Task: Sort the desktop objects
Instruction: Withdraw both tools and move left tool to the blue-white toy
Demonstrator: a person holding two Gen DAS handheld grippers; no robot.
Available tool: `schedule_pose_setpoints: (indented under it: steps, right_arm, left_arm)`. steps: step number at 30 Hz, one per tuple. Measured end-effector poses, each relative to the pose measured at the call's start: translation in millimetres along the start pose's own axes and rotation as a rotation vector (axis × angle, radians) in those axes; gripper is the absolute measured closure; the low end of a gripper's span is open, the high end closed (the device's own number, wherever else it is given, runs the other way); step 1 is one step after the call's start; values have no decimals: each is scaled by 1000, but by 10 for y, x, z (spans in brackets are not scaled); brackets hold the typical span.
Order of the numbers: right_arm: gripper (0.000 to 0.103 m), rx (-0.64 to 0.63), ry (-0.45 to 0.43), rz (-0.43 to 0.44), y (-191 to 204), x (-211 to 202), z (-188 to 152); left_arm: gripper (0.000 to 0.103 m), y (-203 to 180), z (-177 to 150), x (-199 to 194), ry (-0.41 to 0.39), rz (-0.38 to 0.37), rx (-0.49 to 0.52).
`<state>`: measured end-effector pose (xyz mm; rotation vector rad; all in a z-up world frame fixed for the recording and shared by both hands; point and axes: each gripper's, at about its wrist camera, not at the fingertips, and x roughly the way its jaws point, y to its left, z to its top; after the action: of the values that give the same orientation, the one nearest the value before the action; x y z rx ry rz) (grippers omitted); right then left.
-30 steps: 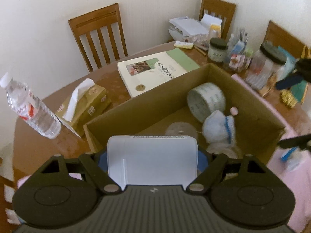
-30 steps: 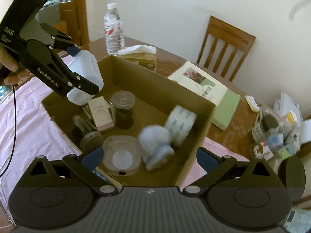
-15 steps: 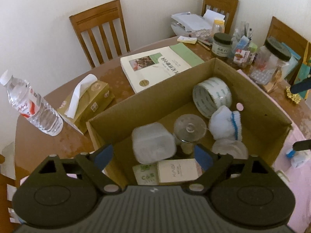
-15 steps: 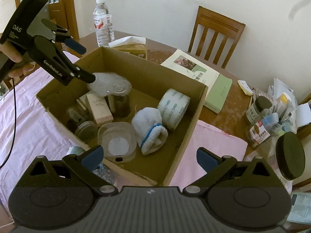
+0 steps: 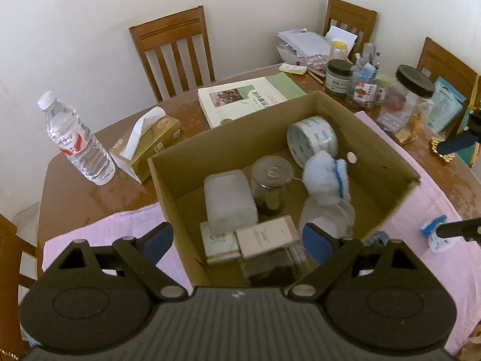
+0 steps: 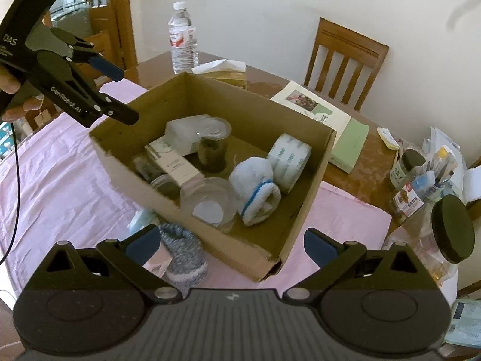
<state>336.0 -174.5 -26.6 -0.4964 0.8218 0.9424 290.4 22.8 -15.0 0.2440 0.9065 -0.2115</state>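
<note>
Opening empty, the left gripper (image 5: 237, 239) has released the translucent plastic container (image 5: 230, 200); it now lies inside the cardboard box (image 5: 387, 162). Right gripper (image 6: 230, 245) jaws apart, empty. Grey sock (image 6: 183, 255) remains unsorted outside.

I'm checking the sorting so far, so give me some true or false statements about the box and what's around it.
1. The tape roll lies inside the cardboard box. True.
2. The water bottle is in the box. False: it stands on the table, beside the tissue box.
3. The left gripper grips the white container. False: nothing is between its fingers, and the container sits in the box.
4. A grey sock lies outside the box. True.
</note>
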Motion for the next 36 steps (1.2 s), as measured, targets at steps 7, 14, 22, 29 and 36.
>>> schedule_pose_setpoints:
  steps: [7,14,22,29,36]
  right_arm:
    - [0,11,-25,16,31,-178,-155]
    - [0,28,-39,31,92,-257,-370]
    - [0,81,-35,41,223,-277,-699]
    - [0,118,-23,25,461,-208,-970]
    - [0,156,31,57,767,-6,-1175]
  left_arm:
    - [10,-254,-157,-297,-17,10,-13]
    - [10,-504,-371,-462,-34,18,-51]
    - [10,-696,-590,-443,-38,5,-73]
    - [10,-776,-816,-261,-25,-1,-46]
    - [10,-777,-1001,-85,-4,-15,-8]
